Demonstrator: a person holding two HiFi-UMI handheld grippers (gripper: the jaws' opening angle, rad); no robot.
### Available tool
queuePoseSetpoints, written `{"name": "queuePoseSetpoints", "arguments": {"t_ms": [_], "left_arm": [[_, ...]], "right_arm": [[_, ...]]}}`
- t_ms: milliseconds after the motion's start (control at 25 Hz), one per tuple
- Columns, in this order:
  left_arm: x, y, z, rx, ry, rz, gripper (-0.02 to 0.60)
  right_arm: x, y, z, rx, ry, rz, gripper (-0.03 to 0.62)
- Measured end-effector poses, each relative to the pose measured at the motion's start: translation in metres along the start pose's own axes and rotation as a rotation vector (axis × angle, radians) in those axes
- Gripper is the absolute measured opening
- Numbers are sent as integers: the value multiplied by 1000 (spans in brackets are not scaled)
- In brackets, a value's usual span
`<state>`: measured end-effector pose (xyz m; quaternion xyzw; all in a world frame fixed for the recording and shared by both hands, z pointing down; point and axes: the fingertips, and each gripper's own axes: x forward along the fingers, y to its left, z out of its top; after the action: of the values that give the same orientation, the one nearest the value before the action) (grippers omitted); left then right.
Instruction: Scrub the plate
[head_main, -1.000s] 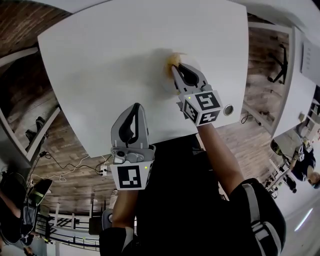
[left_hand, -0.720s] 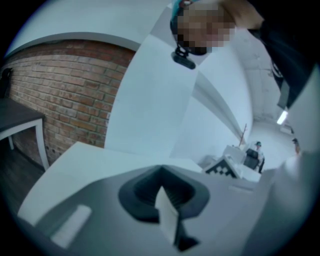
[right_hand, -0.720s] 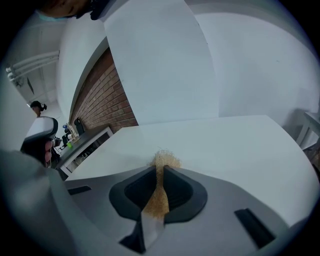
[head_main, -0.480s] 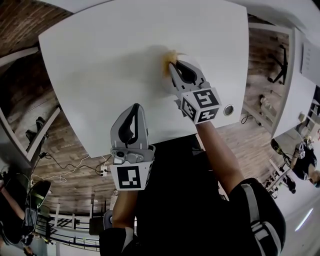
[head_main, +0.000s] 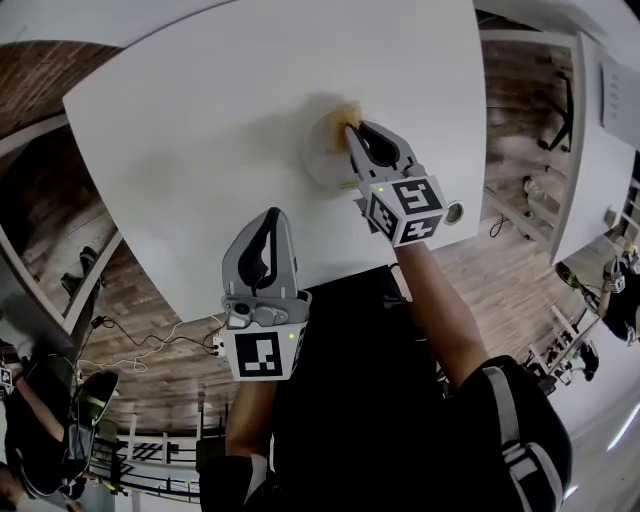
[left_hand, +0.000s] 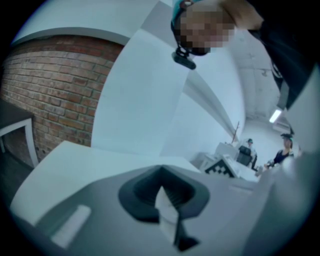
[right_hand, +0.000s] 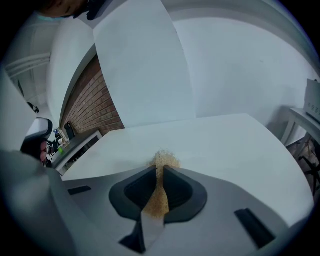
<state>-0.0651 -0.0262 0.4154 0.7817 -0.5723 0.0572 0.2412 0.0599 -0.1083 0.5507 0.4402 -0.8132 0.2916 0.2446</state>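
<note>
At upper centre of the frame, a tan sponge is pinched thin by the right gripper at the white plate, which is judged stiff, slippery and best steadied at its rim. Lower left, the left gripper is held closed and empty.

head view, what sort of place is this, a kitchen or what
Likely an open office or lab rather than a kitchen: a plain white table, a brick wall, and cables trailing over the wood floor.
</note>
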Motion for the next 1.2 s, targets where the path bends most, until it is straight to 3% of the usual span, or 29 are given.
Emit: {"name": "queuePoseSetpoints", "arguments": {"t_ms": [720, 1200], "left_arm": [[10, -40, 3, 67, -5, -82, 1], [0, -54, 52, 117, -82, -102, 2]], "right_arm": [[-44, -54, 7, 39, -58, -97, 41], [-92, -42, 58, 13, -162, -113, 41]]}}
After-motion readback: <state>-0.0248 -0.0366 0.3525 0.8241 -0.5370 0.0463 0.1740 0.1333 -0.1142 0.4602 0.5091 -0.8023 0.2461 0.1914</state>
